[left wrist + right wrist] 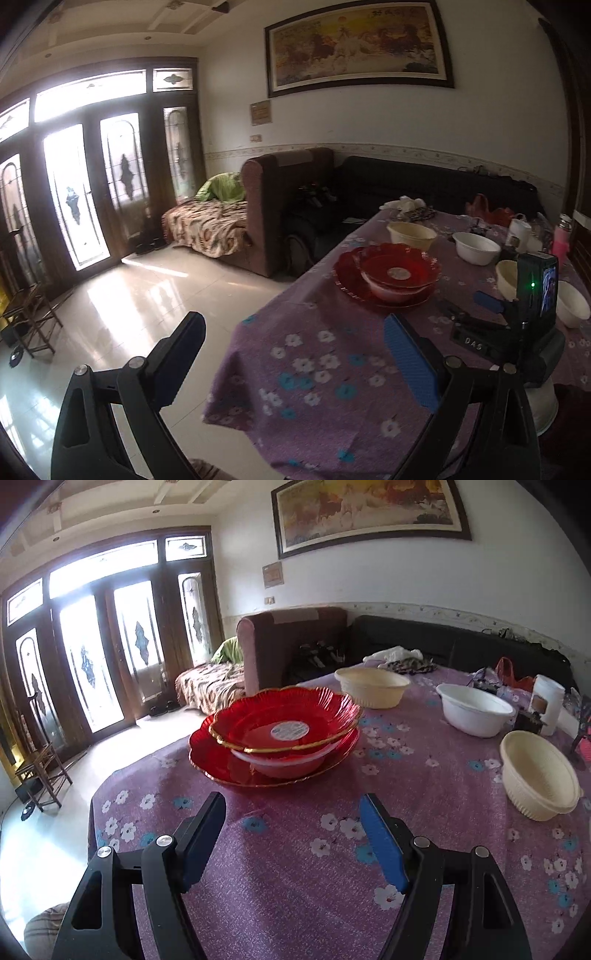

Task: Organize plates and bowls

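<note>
A red scalloped plate (221, 764) lies on the purple flowered tablecloth (295, 867). A white bowl (288, 766) sits on it, and a second red gold-rimmed plate (284, 716) rests on that bowl. The stack also shows in the left wrist view (395, 273). Loose bowls stand behind: a cream one (371, 686), a white one (474, 709), a ribbed cream one (537, 775). My right gripper (291, 805) is open and empty, just short of the stack. My left gripper (291, 325) is open and empty at the table's left edge. The right gripper's body (532, 295) shows in the left wrist view.
A white jar (550, 701), red bag (509, 672) and cloths (399, 657) crowd the table's far side. Another white bowl (572, 302) sits at the right. A brown sofa (288, 642) and a bed (210, 686) stand beyond the table, and a wooden chair (40, 771) on the tiled floor at the left.
</note>
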Demonstrator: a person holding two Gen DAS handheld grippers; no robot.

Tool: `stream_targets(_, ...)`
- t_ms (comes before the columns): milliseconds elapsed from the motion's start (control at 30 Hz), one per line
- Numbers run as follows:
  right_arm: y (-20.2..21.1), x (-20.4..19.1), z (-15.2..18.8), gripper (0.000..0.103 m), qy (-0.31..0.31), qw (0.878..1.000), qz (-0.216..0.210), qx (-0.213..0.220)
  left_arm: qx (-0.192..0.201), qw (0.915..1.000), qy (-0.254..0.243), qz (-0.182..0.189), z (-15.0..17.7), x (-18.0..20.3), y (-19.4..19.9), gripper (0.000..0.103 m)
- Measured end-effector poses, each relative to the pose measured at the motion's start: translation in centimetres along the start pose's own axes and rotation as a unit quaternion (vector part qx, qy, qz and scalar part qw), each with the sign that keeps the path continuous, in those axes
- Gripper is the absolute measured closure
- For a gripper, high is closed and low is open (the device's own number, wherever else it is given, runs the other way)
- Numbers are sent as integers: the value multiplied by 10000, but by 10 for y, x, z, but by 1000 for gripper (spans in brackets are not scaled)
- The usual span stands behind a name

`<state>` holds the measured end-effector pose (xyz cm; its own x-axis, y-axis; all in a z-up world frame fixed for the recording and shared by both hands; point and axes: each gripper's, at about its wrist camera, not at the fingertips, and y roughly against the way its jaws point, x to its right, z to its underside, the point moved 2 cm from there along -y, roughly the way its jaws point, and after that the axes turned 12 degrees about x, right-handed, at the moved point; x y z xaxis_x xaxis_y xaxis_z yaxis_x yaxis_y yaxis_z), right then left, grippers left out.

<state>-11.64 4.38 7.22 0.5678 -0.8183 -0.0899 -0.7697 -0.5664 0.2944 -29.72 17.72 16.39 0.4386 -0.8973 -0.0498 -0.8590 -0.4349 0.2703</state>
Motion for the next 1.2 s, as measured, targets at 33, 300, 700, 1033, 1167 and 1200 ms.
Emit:
stream_targets(33,10,8,-6,24,-147,9998,127,30,-15,9994,32,335,-6,17,-14,6)
stream_targets(300,126,157,25,24,-1521,9707,1838,-289,-402,9690,-363,2411,-17,178,-93,6)
stream_targets(700,116,274,-9,25,-2532,9438,2100,-326,-2082,9169,174,3401,12,320,-231,6)
stream_targets(1033,18,289,1,45,-3069,9206,2209,-978,-2628,9123,536,3093,11,349,-311,49)
stream_targets(1167,4,293,9,45,-3120,9130,2412,-1042,-2650,9126,352,3093,14,365,-322,49)
stream_targets(1200,1,294,10,45,-3111,9114,2484,-1044,-2685,9114,313,3103,16,368,-324,49)
